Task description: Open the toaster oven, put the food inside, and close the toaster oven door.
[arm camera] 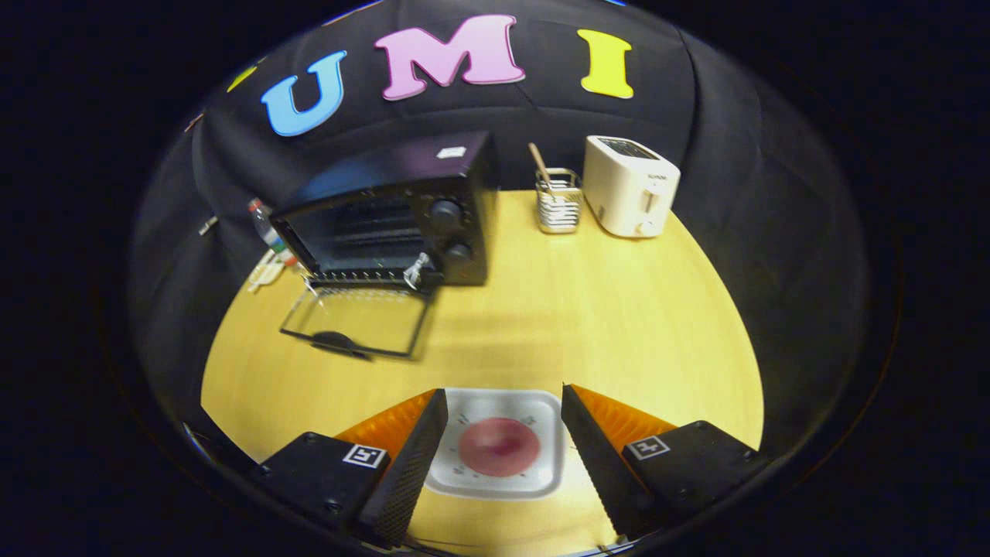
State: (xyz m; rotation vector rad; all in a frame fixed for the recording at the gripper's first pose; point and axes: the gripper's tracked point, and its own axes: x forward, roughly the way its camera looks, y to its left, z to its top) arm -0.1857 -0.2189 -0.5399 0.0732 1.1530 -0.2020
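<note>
On the far left of the tabletop (588, 309) stands the black oven (394, 209), its glass door (356, 321) dropped flat toward the near side, so the rack inside shows. Two round knobs (446, 210) sit one above the other on its right panel, and a small pale sticker lies on its top; its print is too small to read. Near, and right of the open door, a white square plate (499, 445) carries the food (499, 447), a round pinkish-red slice lying flat at the plate's middle. The plate lies between the fingers (445, 418), which stand wide apart, one on each side of it, pressing on nothing; the gripper (503, 422) hangs just above it. Each finger mount bears a small square black-and-white marker. Far and right of the oven, a wire holder (558, 203) keeps a wooden stick upright. Just right of it stands a white toaster (630, 186); a small dark brand mark on its side is too blurred to read. Left of the oven, by the cloth wall, a clear bottle (263, 220) stands, with some pale items lying near it that I cannot make out.
</note>
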